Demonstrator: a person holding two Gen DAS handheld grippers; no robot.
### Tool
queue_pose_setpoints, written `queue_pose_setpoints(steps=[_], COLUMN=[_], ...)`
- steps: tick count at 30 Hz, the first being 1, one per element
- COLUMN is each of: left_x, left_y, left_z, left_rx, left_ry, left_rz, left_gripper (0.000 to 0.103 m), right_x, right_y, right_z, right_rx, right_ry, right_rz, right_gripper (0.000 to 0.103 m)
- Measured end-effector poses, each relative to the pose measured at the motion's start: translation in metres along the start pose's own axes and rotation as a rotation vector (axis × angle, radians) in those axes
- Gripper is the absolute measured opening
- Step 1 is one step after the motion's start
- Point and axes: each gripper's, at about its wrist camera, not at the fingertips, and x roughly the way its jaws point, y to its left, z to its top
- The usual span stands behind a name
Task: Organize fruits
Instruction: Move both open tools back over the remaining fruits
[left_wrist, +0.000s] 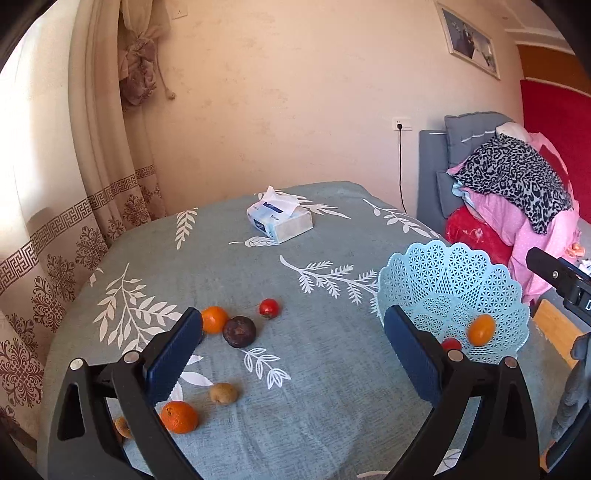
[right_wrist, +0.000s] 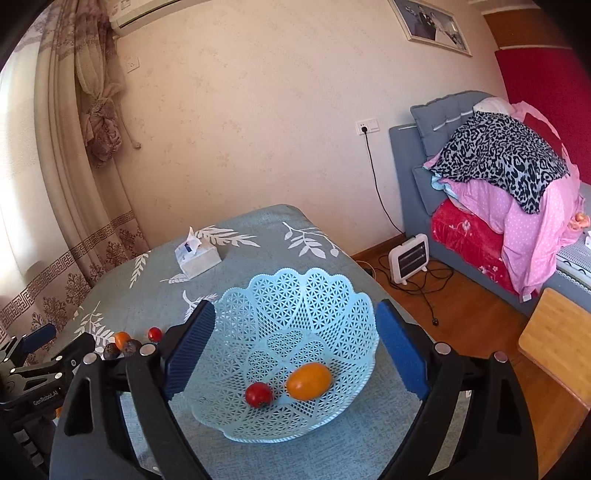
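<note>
A light blue lattice basket (right_wrist: 314, 275) stands on the table near its right edge, with an orange fruit (right_wrist: 309, 380) and a small red fruit (right_wrist: 259, 394) inside. My right gripper (right_wrist: 295, 354) hovers just before it, open, nothing between its pads. My left gripper (left_wrist: 293, 354) is also open and empty above the tablecloth. Loose fruits lie by its left finger: an orange (left_wrist: 214, 319), a dark round fruit (left_wrist: 239, 331), a red fruit (left_wrist: 269, 307), a kiwi (left_wrist: 223, 393) and another orange (left_wrist: 179, 417). A brownish fruit (left_wrist: 123, 427) is half hidden behind that finger.
A tissue box (left_wrist: 279, 221) sits at the far middle of the table (left_wrist: 332, 406). Curtains hang to the left. Right of the table are a small heater (right_wrist: 409, 263) with cables, a wooden stool (right_wrist: 557, 339) and a bed piled with clothes (right_wrist: 498, 177).
</note>
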Motion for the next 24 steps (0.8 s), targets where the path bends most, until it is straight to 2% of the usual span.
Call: queue_pose_setpoints(steps=[14,24], left_x=[-0.019,-0.025], left_y=[0.052,0.095], left_z=[-0.013,-0.029], left_rx=[-0.099,-0.165], left_ry=[-0.009,0.013], left_rz=[0.052,0.117], left_gripper=[0.098,0.098], right_x=[-0.009,0.002], right_y=[0.066,0.128], right_z=[-0.004,-0.02], right_rx=[-0.113,-0.195], right_ry=[-0.001,0.054], right_rz=[0.096,0.201], right_gripper=[0.093,0.094])
